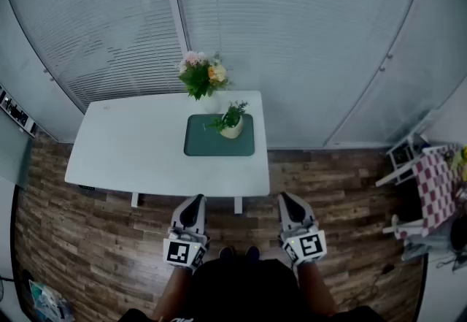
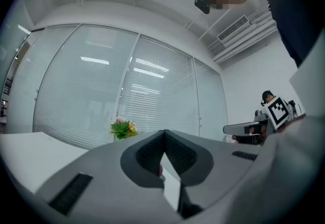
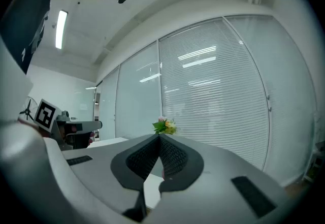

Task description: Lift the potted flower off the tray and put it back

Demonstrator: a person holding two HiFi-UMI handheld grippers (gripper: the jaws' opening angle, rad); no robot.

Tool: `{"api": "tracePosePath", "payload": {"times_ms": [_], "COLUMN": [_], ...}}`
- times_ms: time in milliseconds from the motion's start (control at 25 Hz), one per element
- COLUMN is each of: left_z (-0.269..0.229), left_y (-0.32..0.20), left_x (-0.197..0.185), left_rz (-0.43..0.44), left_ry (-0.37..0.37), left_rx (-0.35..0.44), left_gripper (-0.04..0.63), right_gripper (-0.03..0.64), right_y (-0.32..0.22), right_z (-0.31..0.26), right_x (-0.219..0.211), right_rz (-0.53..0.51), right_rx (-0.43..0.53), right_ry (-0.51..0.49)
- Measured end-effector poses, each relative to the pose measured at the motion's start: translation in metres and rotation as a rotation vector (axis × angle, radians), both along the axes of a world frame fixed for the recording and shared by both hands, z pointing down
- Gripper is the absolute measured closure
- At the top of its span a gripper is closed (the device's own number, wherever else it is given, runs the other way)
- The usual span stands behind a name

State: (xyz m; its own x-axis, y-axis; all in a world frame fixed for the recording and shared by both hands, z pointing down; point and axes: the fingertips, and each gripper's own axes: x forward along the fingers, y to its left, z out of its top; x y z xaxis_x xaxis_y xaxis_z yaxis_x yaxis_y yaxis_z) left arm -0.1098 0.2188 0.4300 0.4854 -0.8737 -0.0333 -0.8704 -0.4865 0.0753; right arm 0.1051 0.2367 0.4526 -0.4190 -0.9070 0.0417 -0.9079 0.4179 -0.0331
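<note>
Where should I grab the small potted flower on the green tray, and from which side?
Grip the potted flower by its round cream pot, below the leaves, coming in level from the near edge of the table. The foliage leans up and left, and the bouquet vase stands just behind the tray, so the front is likely clearest.

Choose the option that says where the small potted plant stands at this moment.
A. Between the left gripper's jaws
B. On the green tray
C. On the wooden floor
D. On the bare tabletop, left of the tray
B: the head view shows the potted plant standing on the green tray near its far edge. The left gripper and right gripper are both shut, empty, and short of the table.
</note>
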Motion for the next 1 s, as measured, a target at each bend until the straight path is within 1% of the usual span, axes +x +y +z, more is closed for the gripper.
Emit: {"api": "tracePosePath", "payload": {"times_ms": [80,120,160,280,360,400,480,560,640,800,1000], "left_z": [0.005,0.007,0.008,0.009,0.014,0.018,0.019,0.013,0.010,0.016,0.020], "left_y": [0.000,0.001,0.002,0.004,0.004,0.004,0.007,0.011,0.015,0.031,0.042], "left_x": [0.001,0.001,0.002,0.005,0.005,0.005,0.006,0.013,0.019,0.028,0.031], "left_rz": [0.013,0.021,0.027,0.030,0.013,0.001,-0.012,-0.005,0.005,-0.008,-0.035], "left_ry": [-0.022,-0.032,-0.041,-0.044,-0.047,-0.048,-0.042,-0.028,-0.030,-0.051,-0.043], "left_rx": [-0.001,-0.001,0.001,0.002,-0.025,-0.046,-0.071,-0.053,-0.028,-0.032,-0.040], "left_gripper": [0.589,0.589,0.589,0.589,0.589,0.589,0.589,0.589,0.589,0.589,0.589], "right_gripper": [0.615,0.615,0.615,0.615,0.615,0.615,0.615,0.615,0.615,0.614,0.614], "right_y": [0.000,0.000,0.000,0.001,0.002,0.003,0.007,0.009,0.009,0.012,0.014], "right_z": [0.001,0.002,0.003,0.002,-0.005,-0.009,-0.014,-0.014,-0.014,-0.016,-0.007], "right_x": [-0.007,-0.009,-0.010,-0.008,-0.004,-0.002,0.003,0.007,0.010,0.026,0.033], "right_rz": [-0.010,-0.012,-0.013,-0.016,-0.018,-0.014,-0.010,-0.019,-0.021,0.008,-0.016], "right_rx": [0.031,0.032,0.028,0.027,0.022,0.029,0.041,0.030,0.033,0.067,0.073], "right_ry": [0.113,0.138,0.140,0.106,0.040,0.031,0.068,0.084,0.087,0.056,0.032]}}
